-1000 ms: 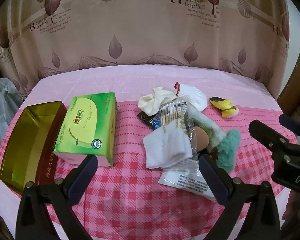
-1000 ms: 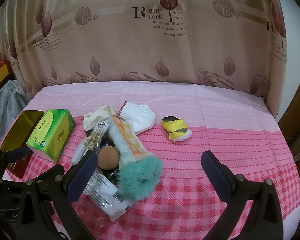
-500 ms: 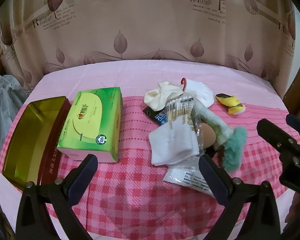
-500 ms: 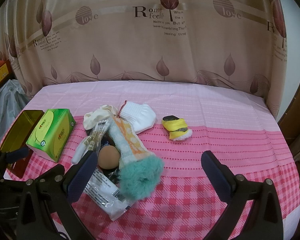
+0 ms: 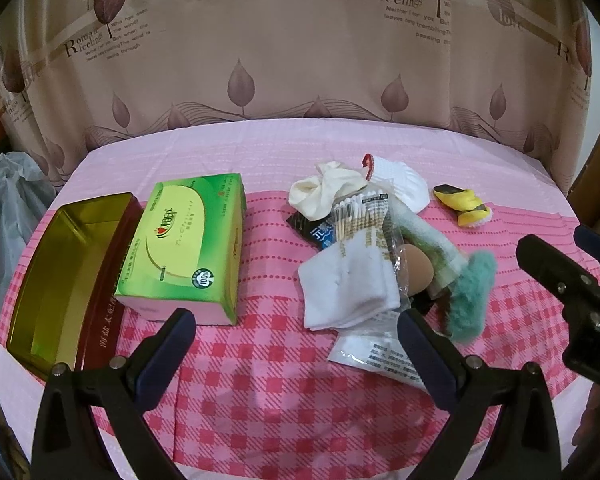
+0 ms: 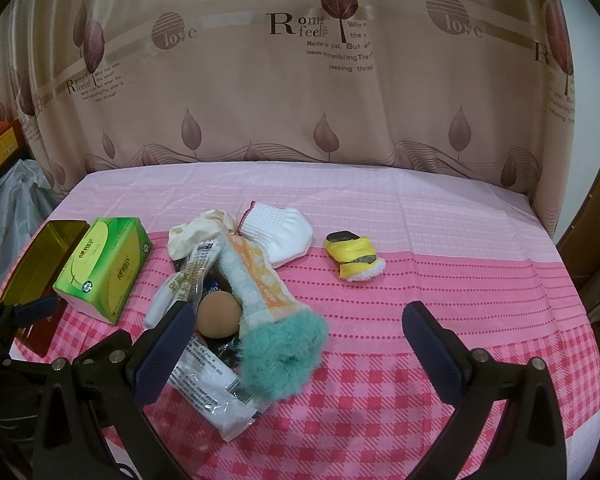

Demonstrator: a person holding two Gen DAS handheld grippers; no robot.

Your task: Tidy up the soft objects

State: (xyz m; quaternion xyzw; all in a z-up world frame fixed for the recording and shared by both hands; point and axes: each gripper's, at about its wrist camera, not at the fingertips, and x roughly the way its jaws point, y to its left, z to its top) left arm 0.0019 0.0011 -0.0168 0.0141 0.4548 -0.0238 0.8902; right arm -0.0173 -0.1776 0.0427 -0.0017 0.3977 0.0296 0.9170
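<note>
Left wrist: folded white cloth (image 5: 348, 284) lies just beyond the left gripper (image 5: 296, 330), fingers spread wide, empty.

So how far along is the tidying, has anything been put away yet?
Nothing looks done: the gold tin holds nothing. Nothing is in hand either; the left gripper and right gripper are both open. The pile, the white sock and the yellow item all lie on the cloth.
</note>
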